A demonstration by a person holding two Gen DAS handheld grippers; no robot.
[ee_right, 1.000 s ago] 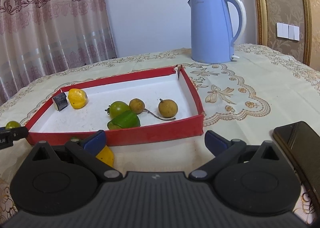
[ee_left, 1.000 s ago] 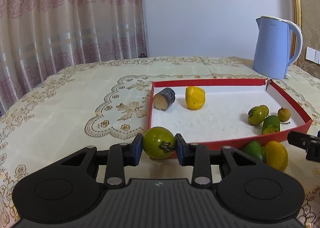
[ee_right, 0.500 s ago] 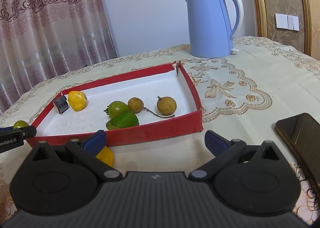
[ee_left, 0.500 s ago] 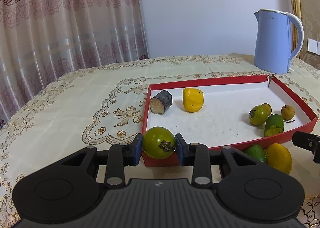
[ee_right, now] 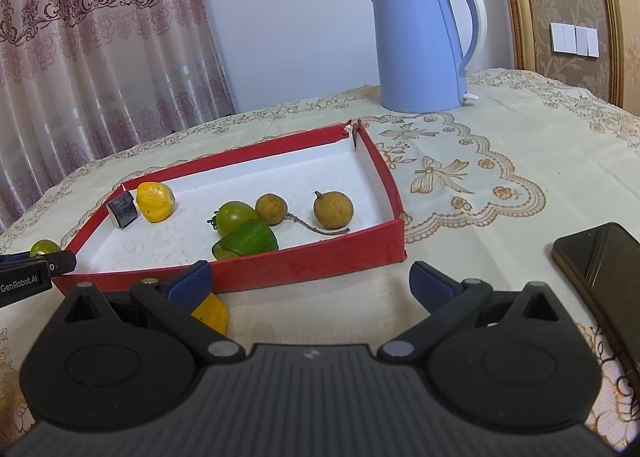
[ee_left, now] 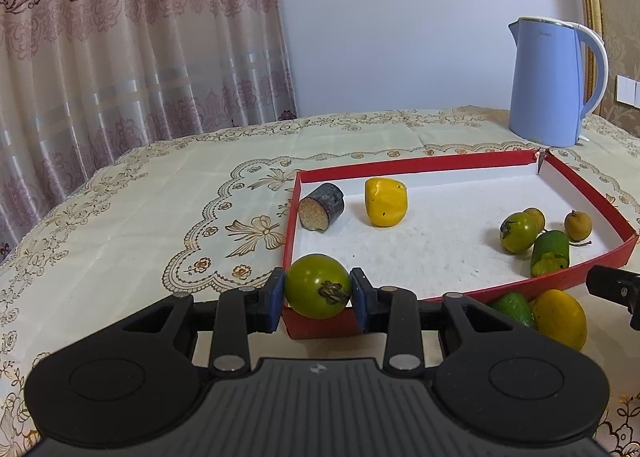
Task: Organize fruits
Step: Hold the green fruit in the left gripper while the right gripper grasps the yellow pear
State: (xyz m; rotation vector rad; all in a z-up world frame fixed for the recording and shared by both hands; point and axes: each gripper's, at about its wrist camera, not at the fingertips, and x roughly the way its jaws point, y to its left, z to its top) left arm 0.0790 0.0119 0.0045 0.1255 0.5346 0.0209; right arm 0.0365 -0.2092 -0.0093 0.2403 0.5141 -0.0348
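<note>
Clamping a green tomato (ee_left: 318, 285), the left gripper (ee_left: 318, 293) sits at the red tray's (ee_left: 448, 167) near-left corner; an avocado (ee_left: 514, 309) and mango (ee_left: 560, 317) lie outside its near wall. Right view: right gripper (ee_right: 310, 281) spread wide, empty; phone (ee_right: 600, 261) right, kettle (ee_right: 420, 45) far.

The green tomato (ee_left: 318, 285) clamped in the left gripper (ee_left: 318, 295) has risen: a second ago it hung in front of the outer face of the red tray's (ee_left: 476, 293) near wall, by its left corner, and now it stands higher against that corner, its top showing above the rim with the white floor behind it. In the right wrist view the same tomato (ee_right: 45, 247) has climbed slightly beside the tray's left end.
</note>
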